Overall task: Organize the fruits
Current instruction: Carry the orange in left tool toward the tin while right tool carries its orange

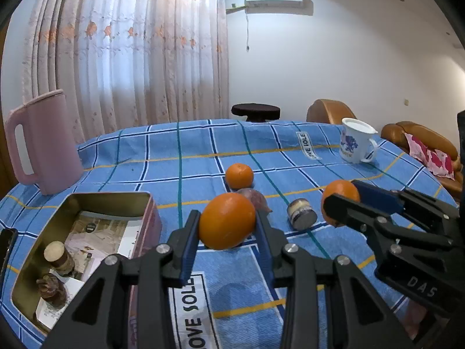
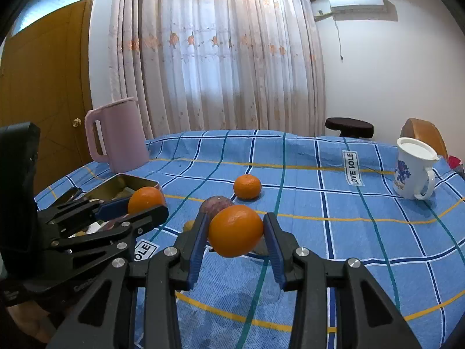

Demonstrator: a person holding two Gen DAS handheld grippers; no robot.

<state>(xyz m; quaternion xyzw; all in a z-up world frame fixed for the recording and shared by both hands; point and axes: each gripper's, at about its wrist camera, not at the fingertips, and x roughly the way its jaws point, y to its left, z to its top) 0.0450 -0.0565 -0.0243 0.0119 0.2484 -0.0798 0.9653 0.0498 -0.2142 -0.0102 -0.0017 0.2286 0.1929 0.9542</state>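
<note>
Three smooth, bright oranges: left gripper clamps one, right gripper clamps another, third rests beyond the left gripper.

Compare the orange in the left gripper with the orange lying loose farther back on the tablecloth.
The held orange is clamped between the left gripper's blue pads; the loose orange rests untouched on the tablecloth. The held orange looks oval, the loose orange rounder and squatter. The held orange sits beside a purplish fruit, the loose one stands apart. Both share bright orange skin.
</note>
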